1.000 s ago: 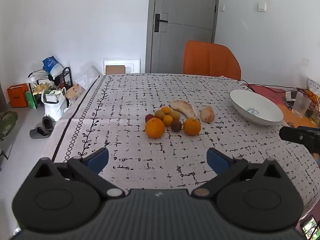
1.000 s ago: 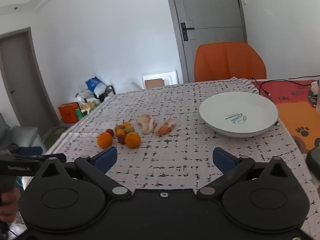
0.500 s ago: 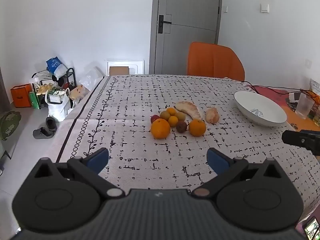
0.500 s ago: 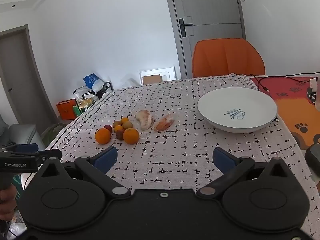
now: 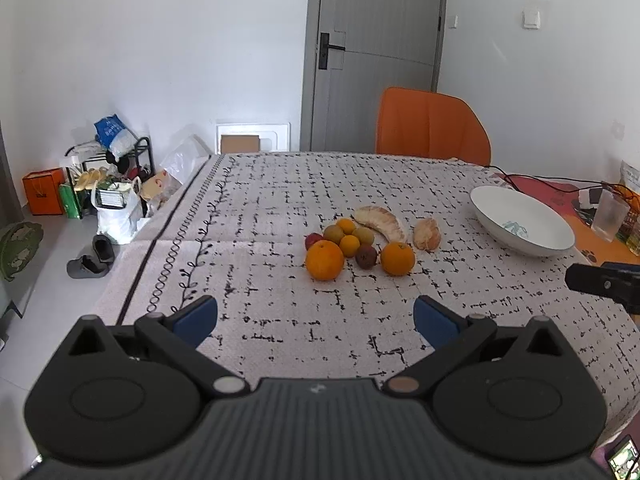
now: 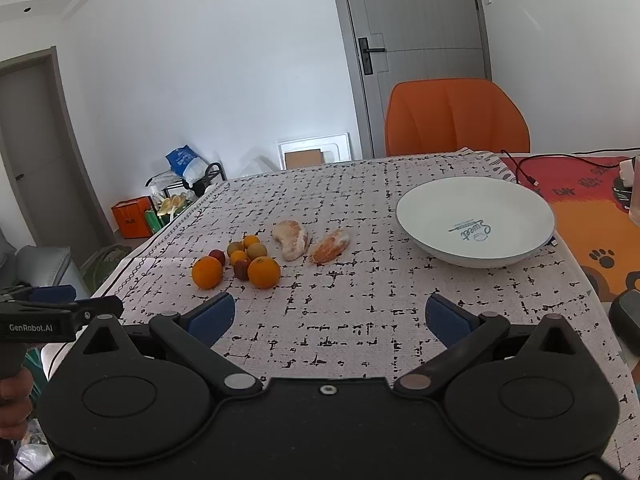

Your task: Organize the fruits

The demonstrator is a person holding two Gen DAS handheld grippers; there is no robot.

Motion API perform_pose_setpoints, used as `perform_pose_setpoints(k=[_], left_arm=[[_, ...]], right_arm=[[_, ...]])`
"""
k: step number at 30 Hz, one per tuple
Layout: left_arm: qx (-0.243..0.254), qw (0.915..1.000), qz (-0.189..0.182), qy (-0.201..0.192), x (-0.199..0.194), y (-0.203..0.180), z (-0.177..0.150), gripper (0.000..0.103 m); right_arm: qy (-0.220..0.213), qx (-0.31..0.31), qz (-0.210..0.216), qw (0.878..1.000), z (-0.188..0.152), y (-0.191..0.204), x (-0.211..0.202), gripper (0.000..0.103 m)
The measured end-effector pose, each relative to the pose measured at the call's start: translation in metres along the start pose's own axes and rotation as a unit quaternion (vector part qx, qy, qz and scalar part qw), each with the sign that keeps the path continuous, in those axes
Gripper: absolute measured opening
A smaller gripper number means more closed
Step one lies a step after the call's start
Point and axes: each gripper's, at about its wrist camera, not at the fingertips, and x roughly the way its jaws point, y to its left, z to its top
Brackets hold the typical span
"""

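We are holding the left hand-held gripper (image 5: 315,317) and right hand-held gripper (image 6: 327,317) with jaws spread wide and nothing between them, above the table (image 5: 280,184) near its edge. We are judging the task unstarted: the fruits (image 5: 362,240) are lying clustered mid-table, and the white bowl (image 6: 475,222) is sitting bare, well apart. We are noting cables (image 6: 524,170) behind the bowl; nothing is blocking the path.

1. The left gripper (image 5: 315,318) hangs over the patterned tablecloth (image 5: 280,320), fingers spread wide, nothing between them.
2. Fruit cluster ahead: two oranges (image 5: 324,260), several small fruits (image 5: 349,240), two peeled pomelo segments (image 5: 382,223).
3. A white bowl (image 5: 520,222) stands right of the cluster, well apart.
4. An orange chair (image 5: 432,126) stands beyond the table.
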Motion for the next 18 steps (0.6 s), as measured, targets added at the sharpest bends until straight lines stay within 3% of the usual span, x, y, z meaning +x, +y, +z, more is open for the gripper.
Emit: perform_pose_setpoints(k=[18], left_arm=[[0.006,0.9999,-0.007,-0.008,-0.0042,-0.0035,0.0006,0.103]], right_arm=[[0.001,0.006,-0.002,1.000,-0.0034,-0.0011,0.0006,0.103]])
